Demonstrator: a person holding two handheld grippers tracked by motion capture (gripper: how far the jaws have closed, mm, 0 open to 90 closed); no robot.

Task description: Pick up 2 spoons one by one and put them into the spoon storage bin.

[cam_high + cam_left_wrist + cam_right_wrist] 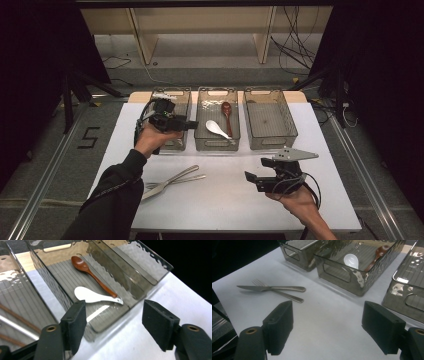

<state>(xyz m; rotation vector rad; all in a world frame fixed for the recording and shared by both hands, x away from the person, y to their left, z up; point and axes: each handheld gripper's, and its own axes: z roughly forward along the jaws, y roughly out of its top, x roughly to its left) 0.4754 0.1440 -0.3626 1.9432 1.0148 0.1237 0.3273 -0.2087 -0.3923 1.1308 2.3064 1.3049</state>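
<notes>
Left gripper [192, 124] released, empty, over left bin [176, 95] — white spoon [93, 296] in middle bin [217, 145], handle toward near-right corner.

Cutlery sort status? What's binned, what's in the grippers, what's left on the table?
Done: brown spoon and white spoon lie in the middle bin; chopstick-like sticks show in the left bin. In hand: nothing; left gripper and right gripper are open. Left: knife and fork, crossed on the table. The right bin looks empty.

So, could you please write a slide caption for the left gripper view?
Open left tool above the middle bin, holding a white spoon and a brown spoon.
</notes>
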